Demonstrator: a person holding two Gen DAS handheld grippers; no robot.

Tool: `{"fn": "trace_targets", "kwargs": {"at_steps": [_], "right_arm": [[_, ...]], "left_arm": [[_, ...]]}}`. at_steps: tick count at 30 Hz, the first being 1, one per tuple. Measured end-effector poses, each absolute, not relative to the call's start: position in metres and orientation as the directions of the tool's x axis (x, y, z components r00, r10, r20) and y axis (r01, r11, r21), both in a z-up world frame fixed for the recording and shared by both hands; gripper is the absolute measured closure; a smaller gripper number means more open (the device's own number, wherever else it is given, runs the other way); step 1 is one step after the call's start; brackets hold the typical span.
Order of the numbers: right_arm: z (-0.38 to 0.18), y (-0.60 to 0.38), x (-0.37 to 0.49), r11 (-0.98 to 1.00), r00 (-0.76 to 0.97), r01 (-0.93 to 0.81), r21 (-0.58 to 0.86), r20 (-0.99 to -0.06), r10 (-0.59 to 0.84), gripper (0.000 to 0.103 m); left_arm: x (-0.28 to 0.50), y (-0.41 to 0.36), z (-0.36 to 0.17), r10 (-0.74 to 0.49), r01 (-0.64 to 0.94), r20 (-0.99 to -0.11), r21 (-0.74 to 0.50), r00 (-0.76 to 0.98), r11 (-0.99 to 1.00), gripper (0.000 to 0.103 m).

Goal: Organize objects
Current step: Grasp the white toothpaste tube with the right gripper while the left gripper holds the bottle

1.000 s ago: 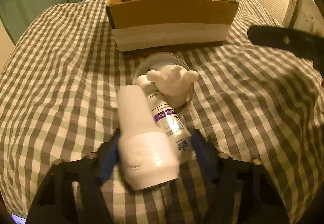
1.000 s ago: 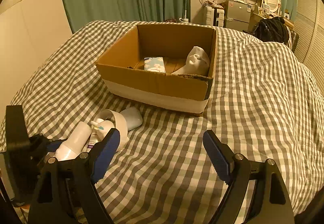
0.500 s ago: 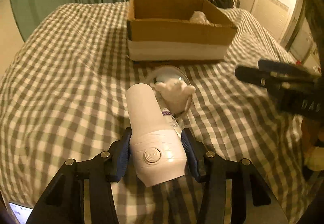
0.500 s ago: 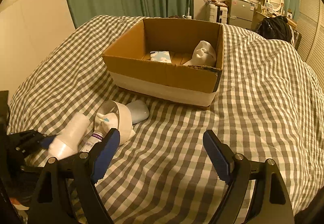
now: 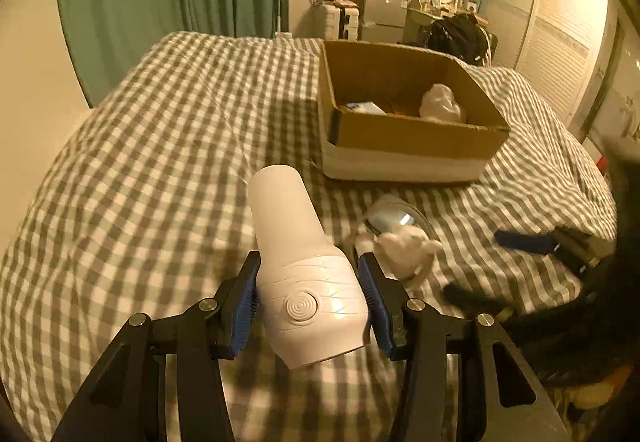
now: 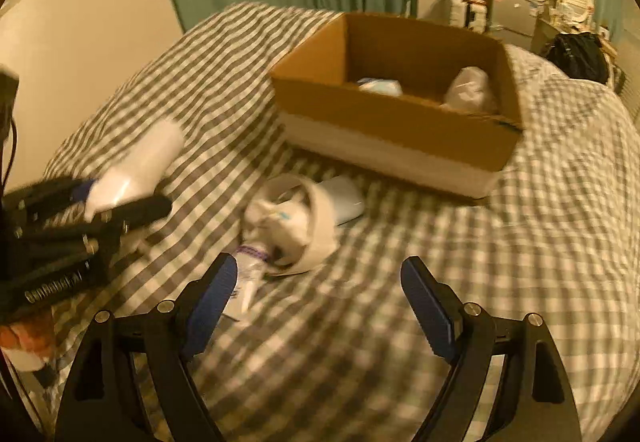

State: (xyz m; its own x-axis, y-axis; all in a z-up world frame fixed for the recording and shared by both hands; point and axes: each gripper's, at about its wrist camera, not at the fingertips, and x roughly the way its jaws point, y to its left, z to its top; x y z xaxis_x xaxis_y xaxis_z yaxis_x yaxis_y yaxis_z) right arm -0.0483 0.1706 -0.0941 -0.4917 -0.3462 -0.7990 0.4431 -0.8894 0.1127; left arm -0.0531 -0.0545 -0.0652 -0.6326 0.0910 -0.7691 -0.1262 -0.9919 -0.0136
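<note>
Left gripper (image 5: 309, 296) now clamped on white bottle (image 5: 302, 270) after closing from looser straddle, lifted off checked bedcover (image 5: 140, 170), clear of purple-labelled tube (image 6: 250, 274) and toy; right gripper (image 6: 320, 306), still wide, now nearer that pile

Bedspread (image 5: 152, 170) left of cardboard box (image 5: 404, 146) bare, clutter (image 6: 296, 226) before it

- white bottle (image 5: 300, 270) tilted, lifted off the checked bed (image 5: 140, 170)
- open cardboard box (image 5: 404, 146) holds 2 items
- tube (image 6: 250, 274), plush toy (image 6: 280, 220) lie clustered before it
</note>
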Motion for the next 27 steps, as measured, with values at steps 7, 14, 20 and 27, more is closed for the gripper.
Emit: {"fn": "trace_targets", "kwargs": {"at_steps": [7,14,20,27], "right_arm": [[-0.116,0.129,-0.060,-0.857,-0.399,0.490,0.159,-0.833,-0.382,0.039],[-0.151,0.099,-0.070,-0.848,-0.322,0.512,0.135,-0.886,-0.335,0.062],[-0.162,0.104,-0.073,-0.859,-0.314,0.490,0.150,-0.889,-0.334,0.074],[-0.144,0.113,-0.052,-0.852,-0.360,0.510,0.121,-0.869,-0.339,0.077]], "left_arm": [[-0.058,-0.081,-0.062,0.073,-0.088,-0.755,-0.020,-0.652,-0.996,0.053],[-0.058,-0.093,-0.071,0.094,-0.084,-0.763,-0.052,-0.640,-0.995,0.053],[-0.057,-0.088,-0.073,0.113,-0.096,-0.766,-0.067,-0.633,-0.993,0.053],[-0.049,-0.077,-0.066,0.127,-0.111,-0.767,-0.073,-0.629,-0.991,0.053]]}}
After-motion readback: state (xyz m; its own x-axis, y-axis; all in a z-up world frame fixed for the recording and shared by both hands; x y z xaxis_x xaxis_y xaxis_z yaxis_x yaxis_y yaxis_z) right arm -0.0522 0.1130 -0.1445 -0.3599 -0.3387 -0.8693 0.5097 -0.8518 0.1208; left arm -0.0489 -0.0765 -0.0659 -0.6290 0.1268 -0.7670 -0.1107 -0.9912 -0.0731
